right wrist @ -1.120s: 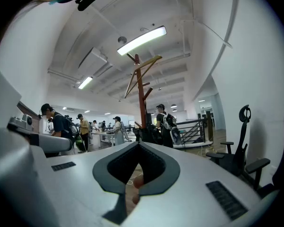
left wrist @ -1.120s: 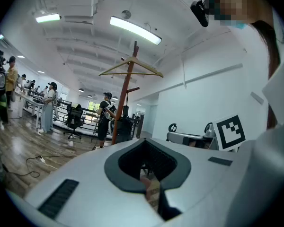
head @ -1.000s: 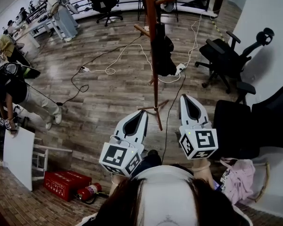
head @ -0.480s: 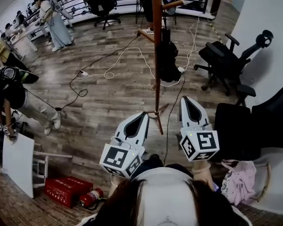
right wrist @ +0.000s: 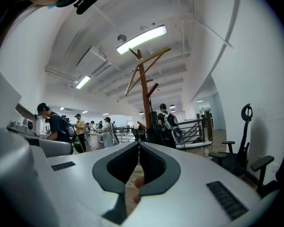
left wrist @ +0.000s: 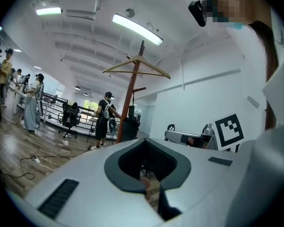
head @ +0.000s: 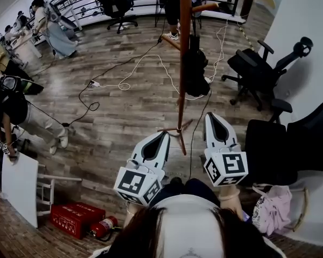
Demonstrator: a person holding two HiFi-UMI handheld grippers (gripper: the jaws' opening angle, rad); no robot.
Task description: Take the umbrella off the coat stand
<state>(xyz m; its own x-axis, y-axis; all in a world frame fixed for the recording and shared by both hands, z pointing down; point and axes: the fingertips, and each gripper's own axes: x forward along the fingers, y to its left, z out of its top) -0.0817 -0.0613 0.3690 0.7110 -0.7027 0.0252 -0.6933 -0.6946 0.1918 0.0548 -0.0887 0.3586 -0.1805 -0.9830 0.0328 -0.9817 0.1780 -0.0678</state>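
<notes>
Left gripper [head: 164, 135]: fingers closed, tips meeting, holding nothing. Right gripper [head: 210, 115]: same, closed and empty. Both point at the coat stand [head: 182, 85] and are near its foot, not touching it.

The umbrella [head: 195, 71] is dark and folded and hangs against the stand's pole, well apart from both grippers. Its handle and the peg it hangs from are hard to make out. In the head view the stand's top is cut off. The left gripper view shows a wooden hanger [left wrist: 137, 69] up there.

The red box [head: 71, 211] on the floor has pale print, too small to read. The marker cubes show black-and-white square patterns.
</notes>
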